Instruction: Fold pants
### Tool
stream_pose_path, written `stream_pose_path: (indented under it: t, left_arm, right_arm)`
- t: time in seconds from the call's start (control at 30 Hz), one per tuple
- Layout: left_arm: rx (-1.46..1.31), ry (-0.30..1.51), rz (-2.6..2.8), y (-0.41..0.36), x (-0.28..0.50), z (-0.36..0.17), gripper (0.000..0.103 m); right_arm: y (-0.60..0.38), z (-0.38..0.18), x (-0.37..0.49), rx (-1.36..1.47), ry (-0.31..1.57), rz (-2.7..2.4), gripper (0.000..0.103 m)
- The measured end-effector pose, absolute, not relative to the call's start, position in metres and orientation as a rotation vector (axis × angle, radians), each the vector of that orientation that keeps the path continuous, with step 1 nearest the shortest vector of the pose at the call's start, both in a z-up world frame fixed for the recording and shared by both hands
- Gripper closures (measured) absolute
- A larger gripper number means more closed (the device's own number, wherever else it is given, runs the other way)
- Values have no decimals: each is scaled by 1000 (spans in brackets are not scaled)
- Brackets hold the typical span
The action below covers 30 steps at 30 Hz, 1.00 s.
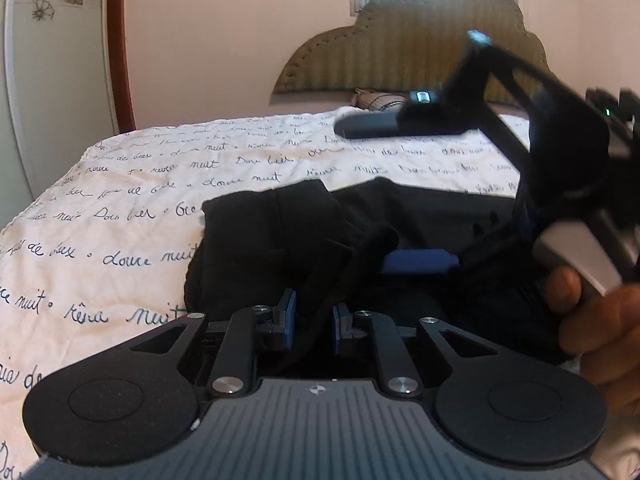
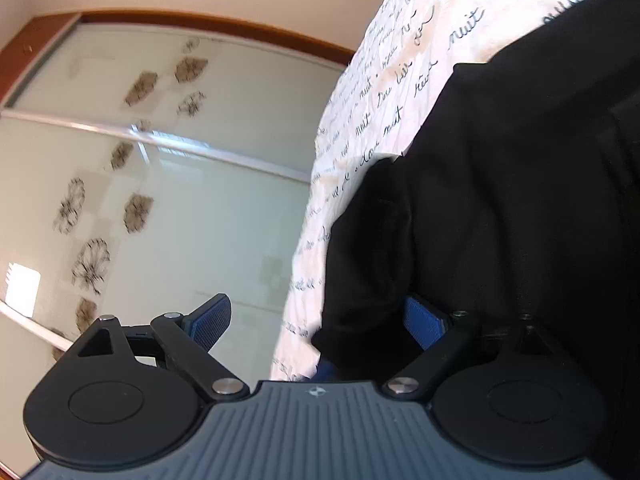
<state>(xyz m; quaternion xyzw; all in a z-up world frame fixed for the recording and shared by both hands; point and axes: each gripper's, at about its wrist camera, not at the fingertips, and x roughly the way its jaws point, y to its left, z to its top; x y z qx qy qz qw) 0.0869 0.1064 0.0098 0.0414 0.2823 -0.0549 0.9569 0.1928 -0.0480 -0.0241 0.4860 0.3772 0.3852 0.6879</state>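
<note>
Left gripper (image 1: 314, 322): jaws nearly together, its 2 blue pads clamped on a dark fold of the pants.
Right gripper (image 2: 316, 324): jaws wide apart, rolled sideways; black cloth lies between the pads and against the right one, not pinched.
Pants (image 1: 280, 232): black, bunched just ahead of the left gripper on the bedspread (image 1: 120, 208).
Person's hand (image 1: 600, 320): right of the left gripper, holding the right gripper's handle.
Headboard (image 1: 400, 52): beyond the bed.

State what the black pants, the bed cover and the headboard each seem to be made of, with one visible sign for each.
Black pants: soft matte cloth, perhaps cotton; it slumps in limp folds.
Bed cover: thin white printed fabric, finely wrinkled.
Headboard: probably padded olive upholstery, with stitched ribs and a scalloped edge.
</note>
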Motion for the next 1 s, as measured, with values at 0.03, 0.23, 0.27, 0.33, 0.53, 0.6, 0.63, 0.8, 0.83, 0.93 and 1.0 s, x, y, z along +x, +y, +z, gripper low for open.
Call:
stream_pose_path:
  t: [0.03,0.23,0.27,0.33,0.53,0.6,0.63,0.8,0.83,0.93,1.0]
  left_arm:
    - [71,568,-118,110,85,9,85]
    - [-16,560,-141,128,83,10,85]
    - [-14,547,-142,128,81,10,85]
    - [1,532,-144,125,77,10,85]
    - [97,501,-125,113,73,9,73]
    - [105,494,-125,111,67,12,59]
    - [99,490,-127,112,62,12,47]
    - [63,467,-103,118,33,12,24]
    - [54,470,-85,120,31,11,21]
    - [-4,503,-5,131,33,7,16]
    - [-61,537,45,138,39,7,16]
  right_arm:
    - [-48,-24,193,1090,844,860,10]
    - [-41,-17,203,1046,888,838,10]
    - [-38,-14,205,1017,906,828,10]
    - [-29,-6,212,956,946,802,10]
    - [-1,2,215,676,1001,708,42]
    - [-3,-1,212,647,990,690,59]
    - [-7,-3,211,661,983,695,65]
    - [-18,-12,209,725,967,707,73]
    - [-18,-11,210,746,969,716,77]
    - [-19,-7,217,835,968,752,86]
    - [-21,1,219,860,950,772,87]
